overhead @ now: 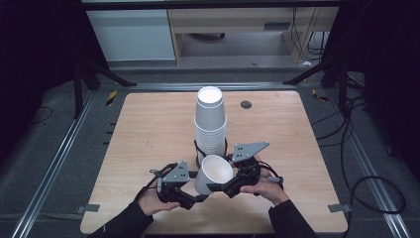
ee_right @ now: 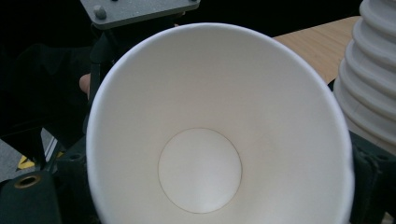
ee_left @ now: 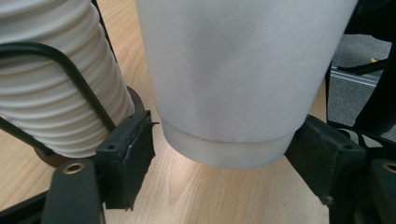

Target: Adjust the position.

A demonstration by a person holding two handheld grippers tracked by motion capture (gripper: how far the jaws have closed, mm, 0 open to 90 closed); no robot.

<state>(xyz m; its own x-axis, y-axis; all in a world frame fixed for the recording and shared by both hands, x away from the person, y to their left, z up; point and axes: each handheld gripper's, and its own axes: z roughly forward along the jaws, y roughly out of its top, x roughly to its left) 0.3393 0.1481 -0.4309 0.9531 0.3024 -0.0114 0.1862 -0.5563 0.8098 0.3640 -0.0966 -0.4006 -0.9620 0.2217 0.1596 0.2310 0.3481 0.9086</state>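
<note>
A single white paper cup (overhead: pixel 215 171) hangs tilted over the near half of the wooden table (overhead: pixel 148 129), mouth up and to the right. My left gripper (overhead: pixel 200 197) is at its base. In the left gripper view both pads (ee_left: pixel 133 149) touch the cup (ee_left: pixel 233 70) just above its bottom rim, so it is shut on the cup. My right gripper (overhead: pixel 220 187) is at the mouth end. In the right gripper view I look into the cup (ee_right: pixel 201 140), with dark jaws flanking its wall. A tall stack of upside-down white cups (overhead: pixel 210 124) stands just behind in a black wire holder (ee_left: pixel 70 70).
The cup stack (ee_right: pixel 373 70) is close beside the held cup. A small dark round insert (overhead: pixel 246 104) sits in the table top at the back. Metal rails and loose cables (overhead: pixel 366 183) lie on the floor around the table. Bare table lies to the left and right.
</note>
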